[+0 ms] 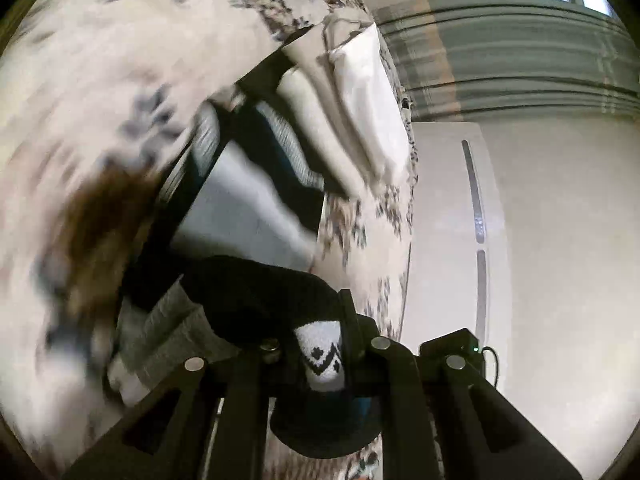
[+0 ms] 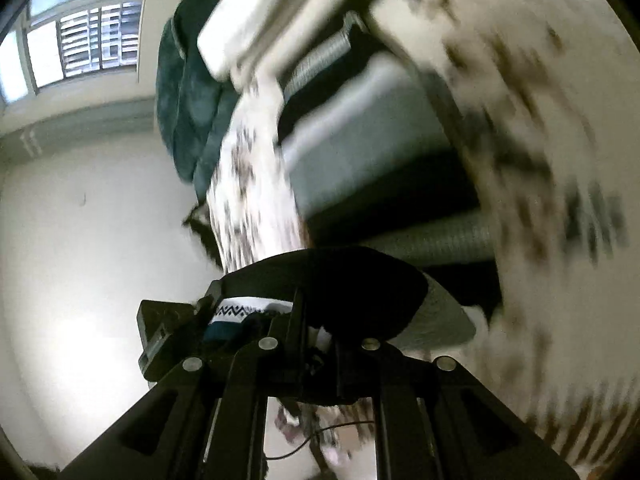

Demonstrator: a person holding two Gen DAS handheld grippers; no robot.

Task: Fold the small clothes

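Nearest the lens, the left gripper (image 1: 316, 354) is clamped nearly closed on a black sock (image 1: 256, 296) with a white zigzag band. The right gripper (image 2: 316, 336) pinches the same sock (image 2: 340, 280) at another spot, so it hangs stretched between the 2 tools, lifted off the patterned bedspread (image 1: 100, 80). Beyond the sock on that bedspread lies a row of folded clothes (image 1: 360, 112) (cream, striped and dark pieces, blurred). Judging by that row, several items look finished. This sock is only picked up, its fold not yet made.
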